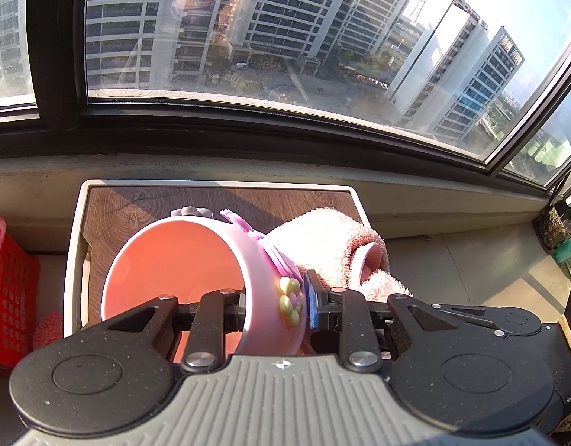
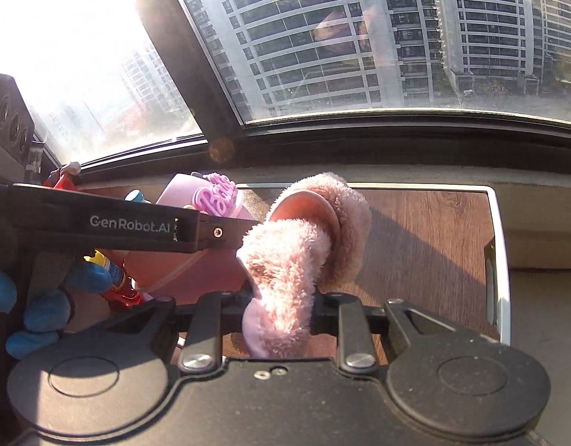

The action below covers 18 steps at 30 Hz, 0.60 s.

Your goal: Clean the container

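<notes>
A pink container [image 1: 174, 260] with flower and letter decorations is held tilted above the wood-topped table [image 1: 110, 215], its mouth facing the left wrist camera. My left gripper [image 1: 276, 306] is shut on its side wall, one finger inside and one outside. A fluffy pink cloth [image 2: 285, 260] is clamped in my right gripper [image 2: 281, 308], which is shut on it. The cloth wraps a round pink piece [image 2: 304, 206] just right of the container [image 2: 181, 193]; only its rim shows. The cloth [image 1: 322, 245] touches the container's outer side.
The table has a white rim [image 2: 503, 260] and stands against a concrete sill [image 1: 248, 171] under a large window. A red basket [image 1: 10, 290] is at the left. A blue-gloved hand [image 2: 44, 308] holds the left tool. Bare floor [image 1: 471, 267] lies to the right.
</notes>
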Tool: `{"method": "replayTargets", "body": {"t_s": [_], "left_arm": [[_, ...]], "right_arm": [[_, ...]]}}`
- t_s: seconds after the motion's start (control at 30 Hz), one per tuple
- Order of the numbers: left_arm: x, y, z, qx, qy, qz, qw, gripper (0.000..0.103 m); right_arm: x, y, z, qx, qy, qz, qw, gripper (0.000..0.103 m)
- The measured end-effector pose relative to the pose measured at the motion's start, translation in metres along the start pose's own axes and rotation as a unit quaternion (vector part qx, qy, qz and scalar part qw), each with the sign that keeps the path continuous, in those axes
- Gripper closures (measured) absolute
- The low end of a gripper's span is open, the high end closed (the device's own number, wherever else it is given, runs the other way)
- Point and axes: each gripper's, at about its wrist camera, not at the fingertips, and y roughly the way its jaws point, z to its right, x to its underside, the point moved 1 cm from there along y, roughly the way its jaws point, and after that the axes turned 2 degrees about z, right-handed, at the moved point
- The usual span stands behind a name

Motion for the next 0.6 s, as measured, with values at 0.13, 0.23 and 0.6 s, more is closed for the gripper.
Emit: {"method": "replayTargets", "body": {"t_s": [0.13,0.23,0.6], "left_arm": [[0.001,0.0,0.001,-0.007,0.004,0.001,1.0,0.079],[0.001,-0.001,0.0,-0.011,0.005,0.005,0.9999,0.079],[0.001,-0.003,-0.003,-0.019,0.005,0.006,0.9998,0.079]], "right_arm": [[0.003,0.003,-0.01,-0.014,-0.024,-0.011,1.0,0.082],[0.005,0.003,-0.014,-0.024,-0.035,-0.01,0.999,0.083],[0.009,-0.002,-0.02,-0.052,-0.072,-0.031,0.996,0.085]]}}
